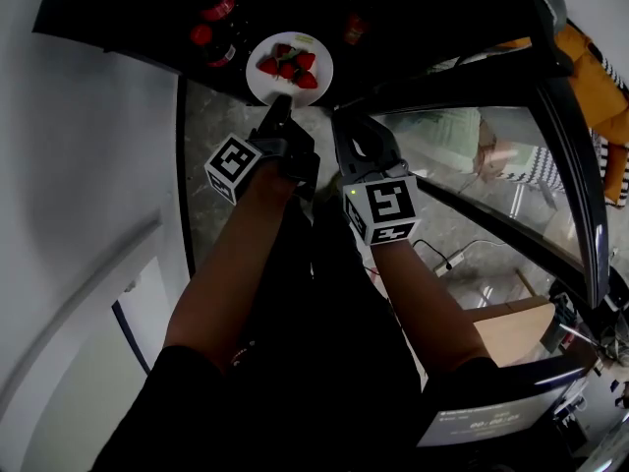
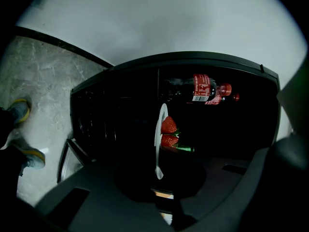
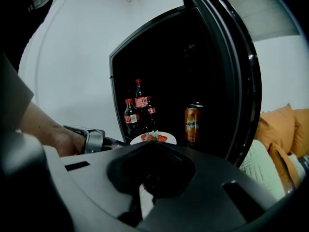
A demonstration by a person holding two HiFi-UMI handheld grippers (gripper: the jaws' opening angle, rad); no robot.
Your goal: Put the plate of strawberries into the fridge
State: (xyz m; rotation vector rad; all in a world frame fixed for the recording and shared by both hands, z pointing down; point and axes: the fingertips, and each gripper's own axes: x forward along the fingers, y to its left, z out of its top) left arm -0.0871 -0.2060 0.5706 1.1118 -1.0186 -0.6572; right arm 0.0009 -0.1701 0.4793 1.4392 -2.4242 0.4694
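Left gripper view shows the left gripper [image 2: 158, 174] with its jaws clamped on the near rim of the plate [image 2: 158, 129], which is seen edge-on there. In the head view, the same gripper [image 1: 281, 101] bites that rim of the plate [image 1: 262, 87]. The right gripper [image 1: 344, 121] hangs just beside the plate's near edge, apart from it, its jaws together on nothing. The plate lies within the dark mouth of the fridge [image 1: 118, 13], with open room on every side. The cola bottles [image 1: 218, 29] stand beyond the plate to its left and an orange can [image 3: 192, 123] beyond it to its right, both clear of it. To the plate's right the fridge door [image 3: 234, 81] stands wide open. The plate is round and white, and red strawberries [image 1: 288, 65] with green caps are clustered at its middle
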